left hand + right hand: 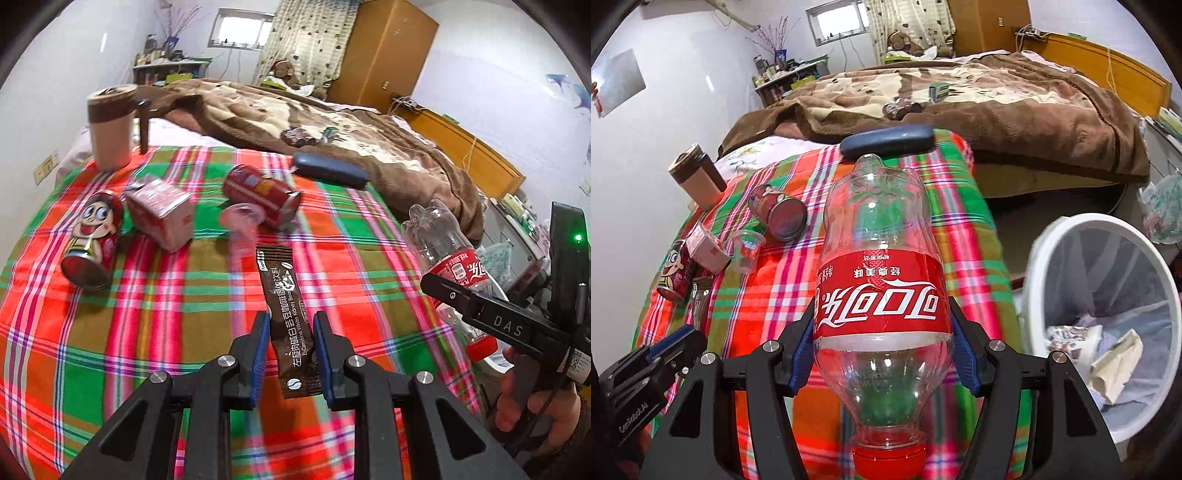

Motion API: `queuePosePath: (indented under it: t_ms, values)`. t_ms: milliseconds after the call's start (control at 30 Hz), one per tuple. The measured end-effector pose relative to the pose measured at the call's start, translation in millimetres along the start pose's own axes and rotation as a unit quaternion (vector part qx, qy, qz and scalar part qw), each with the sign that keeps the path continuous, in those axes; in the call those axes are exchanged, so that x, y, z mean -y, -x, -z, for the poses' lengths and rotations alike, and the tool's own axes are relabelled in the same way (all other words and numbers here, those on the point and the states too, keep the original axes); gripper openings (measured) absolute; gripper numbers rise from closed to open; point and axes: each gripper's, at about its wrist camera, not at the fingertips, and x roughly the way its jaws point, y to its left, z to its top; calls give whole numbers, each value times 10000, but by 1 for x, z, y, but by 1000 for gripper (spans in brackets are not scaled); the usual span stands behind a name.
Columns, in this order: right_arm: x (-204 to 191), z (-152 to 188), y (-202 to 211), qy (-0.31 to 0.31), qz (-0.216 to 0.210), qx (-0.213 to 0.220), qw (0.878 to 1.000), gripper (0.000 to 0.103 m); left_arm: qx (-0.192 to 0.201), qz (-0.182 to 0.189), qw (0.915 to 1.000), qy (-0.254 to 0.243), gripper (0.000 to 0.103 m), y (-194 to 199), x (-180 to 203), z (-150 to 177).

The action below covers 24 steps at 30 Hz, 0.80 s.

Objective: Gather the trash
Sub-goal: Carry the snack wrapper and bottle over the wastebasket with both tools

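Note:
My left gripper (pixel 291 325) is shut on a brown coffee sachet (pixel 282 295), which hangs between the blue pads above the plaid bedspread (pixel 184 295). My right gripper (pixel 882 339) is shut on an empty clear cola bottle (pixel 879 295) with a red label, held cap toward the camera. In the left wrist view that bottle (pixel 454 266) and the right gripper (pixel 480 314) are at the right edge. A white bin (pixel 1089 218) with a liner and crumpled paper inside stands on the floor, right of the bottle.
On the bedspread lie a cartoon can (pixel 92 243), a small carton (pixel 159 212), a red can (pixel 258 195) and a clear cup (pixel 240 218). A tumbler (pixel 110 125) stands far left. A dark blue case (pixel 330 170) lies against the brown blanket (pixel 369 125).

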Motion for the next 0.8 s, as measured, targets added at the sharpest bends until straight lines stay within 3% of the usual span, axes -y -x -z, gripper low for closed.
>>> queuePosePath:
  t_ms: [400,800]
  values:
    - [49,5,33,-288,288,228,9989,64,39,421,9975,-572,24,-3,75,-7]
    - [108,11,58,-696,738,366,9942,64,-102,997,9877,-1198,24,-21,167,-8]
